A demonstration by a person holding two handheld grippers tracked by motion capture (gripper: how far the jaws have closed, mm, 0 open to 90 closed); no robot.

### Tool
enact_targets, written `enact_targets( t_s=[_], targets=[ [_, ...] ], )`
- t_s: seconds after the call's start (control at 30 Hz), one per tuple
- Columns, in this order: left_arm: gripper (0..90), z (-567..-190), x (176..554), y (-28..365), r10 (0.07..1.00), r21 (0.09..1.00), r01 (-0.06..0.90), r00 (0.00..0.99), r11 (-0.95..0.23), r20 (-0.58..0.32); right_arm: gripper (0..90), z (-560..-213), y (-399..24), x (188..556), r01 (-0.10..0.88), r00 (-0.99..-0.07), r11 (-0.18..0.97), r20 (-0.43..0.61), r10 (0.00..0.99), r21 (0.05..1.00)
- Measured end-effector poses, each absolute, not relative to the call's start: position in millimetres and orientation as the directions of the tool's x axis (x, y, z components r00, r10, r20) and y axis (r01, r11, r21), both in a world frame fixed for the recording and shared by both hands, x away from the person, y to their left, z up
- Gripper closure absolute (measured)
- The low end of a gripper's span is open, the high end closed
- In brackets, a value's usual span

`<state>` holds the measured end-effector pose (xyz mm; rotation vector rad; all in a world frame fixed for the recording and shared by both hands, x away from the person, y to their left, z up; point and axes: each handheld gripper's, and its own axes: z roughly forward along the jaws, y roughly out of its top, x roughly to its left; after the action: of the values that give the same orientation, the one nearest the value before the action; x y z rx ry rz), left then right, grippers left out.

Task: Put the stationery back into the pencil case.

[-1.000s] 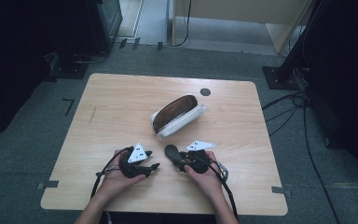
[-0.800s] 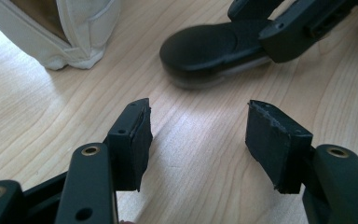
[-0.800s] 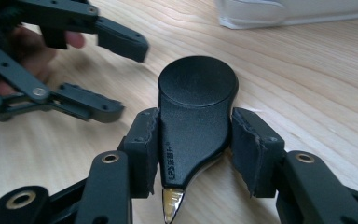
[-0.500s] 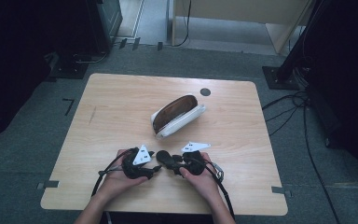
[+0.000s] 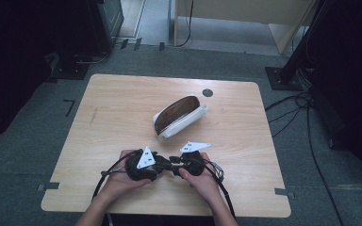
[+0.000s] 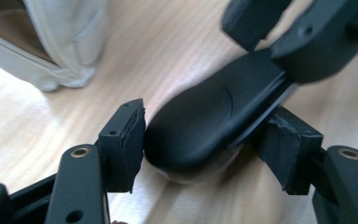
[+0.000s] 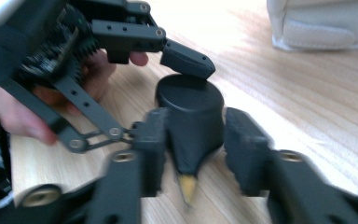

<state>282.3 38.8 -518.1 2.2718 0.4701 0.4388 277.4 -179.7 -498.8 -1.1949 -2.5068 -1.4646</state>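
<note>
The two grippers have come together at the near edge of the table (image 5: 122, 94), and the right gripper (image 7: 193, 135) has just been closing its jaws around one end of a small black object (image 6: 200, 128), with its pads now at the object's sides. The left gripper (image 6: 209, 149) is part open around the other end, one pad touching. It looks like a two-handed grip, perhaps to pull the object apart. The open white case (image 5: 179, 117) lies farther off, mid-table.

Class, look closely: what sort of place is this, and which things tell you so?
Probably a lab or recording studio: a lone wooden table on grey carpet, loose cables trailing, dark equipment stands around.
</note>
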Motion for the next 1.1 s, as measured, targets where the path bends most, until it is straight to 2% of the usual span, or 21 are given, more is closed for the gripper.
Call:
enact_targets(
  t_s=[0.07, 0.23, 0.4, 0.53, 0.77, 1.1],
  targets=[
    [45.4, -518, 282, 39, 0.452, 0.741, 0.190, 0.876, -0.644, 0.168, 66.0, -498, -181, 278, 0.612, -0.708, 0.256, 0.374, 0.599, 0.748],
    [48.6, -518, 282, 38, 0.445, 0.744, 0.186, 0.880, -0.642, 0.165, 62.1, -501, -181, 280, 0.612, -0.706, 0.256, 0.370, 0.604, 0.749],
    [62.6, -518, 281, 39, 0.420, 0.743, 0.179, 0.895, -0.645, 0.149, 58.9, -499, -182, 281, 0.609, -0.699, 0.232, 0.376, 0.608, 0.758],
    [65.3, -518, 280, 39, 0.415, 0.743, 0.163, 0.895, -0.649, 0.166, 55.4, -501, -184, 282, 0.603, -0.704, 0.234, 0.370, 0.606, 0.763],
    [73.3, -518, 277, 40, 0.371, 0.739, 0.144, 0.916, -0.658, 0.152, 42.2, -502, -185, 280, 0.564, -0.699, 0.212, 0.325, 0.637, 0.798],
    [74.4, -517, 280, 44, 0.377, 0.740, 0.190, 0.922, -0.645, 0.091, 38.9, -497, -197, 277, 0.513, -0.666, 0.146, 0.286, 0.689, 0.846]
  ],
)
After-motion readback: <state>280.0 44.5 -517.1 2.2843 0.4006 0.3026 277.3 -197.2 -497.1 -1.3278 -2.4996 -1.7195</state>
